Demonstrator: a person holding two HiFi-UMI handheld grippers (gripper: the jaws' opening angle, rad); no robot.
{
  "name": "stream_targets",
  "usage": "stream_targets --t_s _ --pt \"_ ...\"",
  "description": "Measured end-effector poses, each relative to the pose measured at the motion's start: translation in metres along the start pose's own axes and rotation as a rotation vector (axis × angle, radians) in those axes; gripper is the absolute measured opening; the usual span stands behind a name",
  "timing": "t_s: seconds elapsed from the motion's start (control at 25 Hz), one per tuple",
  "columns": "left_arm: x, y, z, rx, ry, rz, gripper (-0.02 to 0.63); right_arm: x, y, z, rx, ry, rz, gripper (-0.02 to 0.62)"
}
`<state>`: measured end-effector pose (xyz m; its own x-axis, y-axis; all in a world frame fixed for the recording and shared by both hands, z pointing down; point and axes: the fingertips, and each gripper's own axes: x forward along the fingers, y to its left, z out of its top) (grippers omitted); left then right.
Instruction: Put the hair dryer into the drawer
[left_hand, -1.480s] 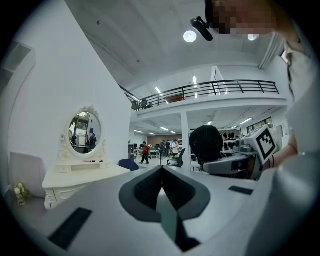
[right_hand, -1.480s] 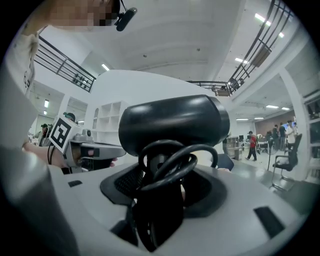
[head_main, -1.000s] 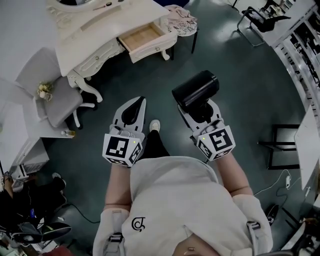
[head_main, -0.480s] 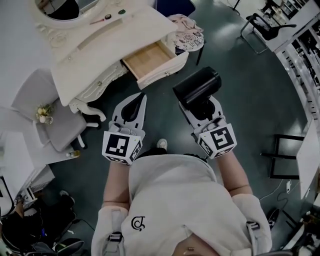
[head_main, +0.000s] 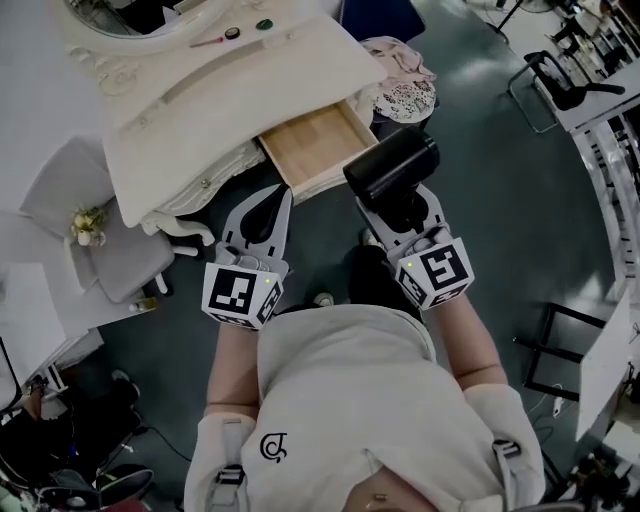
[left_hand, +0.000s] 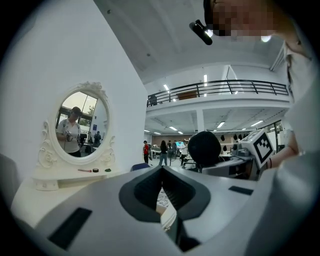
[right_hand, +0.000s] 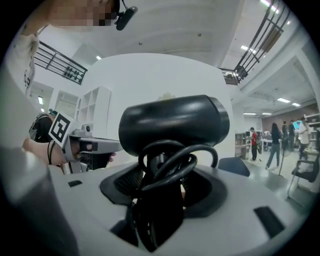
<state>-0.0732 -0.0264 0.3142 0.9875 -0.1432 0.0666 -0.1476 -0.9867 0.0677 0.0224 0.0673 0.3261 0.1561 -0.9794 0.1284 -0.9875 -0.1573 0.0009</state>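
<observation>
Well, my right gripper (head_main: 402, 208) is clamped on the hair dryer (head_main: 392, 170) by its handle. The black barrel sits crosswise above the fingertips, and the cord (right_hand: 175, 162) is looped round the handle between the fingers. I judge it rigid hard plastic, top-heavy with the weight in the barrel, and smooth enough to twist in the pads. The handle just under the barrel is the right hold, though the loose cord loops could snag the drawer's edge. My left gripper (head_main: 284, 200) carries nothing, its fingers pressed together. A second ago the dressing table (head_main: 230, 90) and its open drawer (head_main: 315, 145) lay well beyond both sets of fingertips. Now the drawer's front is just ahead of the left fingertips and just beside the barrel. The grip looks unchanged.
</observation>
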Motion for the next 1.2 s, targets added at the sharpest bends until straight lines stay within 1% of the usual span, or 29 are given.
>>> stream_targets --t_s 0.16,0.36,0.52,0.64,0.84,0.96,1.04,1.2 --pt "0.04 0.022 -0.002 -0.005 0.004 0.089 0.014 0.047 -0.034 -0.007 0.006 0.014 0.107 0.247" --pt "0.094 0.045 0.003 -0.019 -0.01 0.219 0.014 0.102 -0.08 -0.008 -0.024 0.046 0.266 0.246" --pt "0.123 0.059 0.012 -0.04 -0.033 0.359 0.014 0.139 -0.108 -0.011 -0.038 0.088 0.42 0.246" --pt "0.14 0.067 0.009 -0.059 -0.057 0.443 0.014 0.165 -0.123 -0.015 -0.067 0.116 0.516 0.247" --pt "0.145 0.079 -0.008 -0.061 -0.069 0.549 0.014 0.195 -0.12 -0.042 -0.083 0.156 0.657 0.246" --pt "0.141 0.079 -0.023 -0.068 -0.049 0.618 0.014 0.203 -0.11 -0.064 -0.128 0.182 0.761 0.247" --pt "0.14 0.08 -0.034 -0.056 -0.027 0.634 0.014 0.208 -0.102 -0.083 -0.166 0.209 0.821 0.246" --pt "0.143 0.086 -0.054 -0.023 -0.012 0.623 0.014 0.222 -0.08 -0.13 -0.244 0.29 0.938 0.246"
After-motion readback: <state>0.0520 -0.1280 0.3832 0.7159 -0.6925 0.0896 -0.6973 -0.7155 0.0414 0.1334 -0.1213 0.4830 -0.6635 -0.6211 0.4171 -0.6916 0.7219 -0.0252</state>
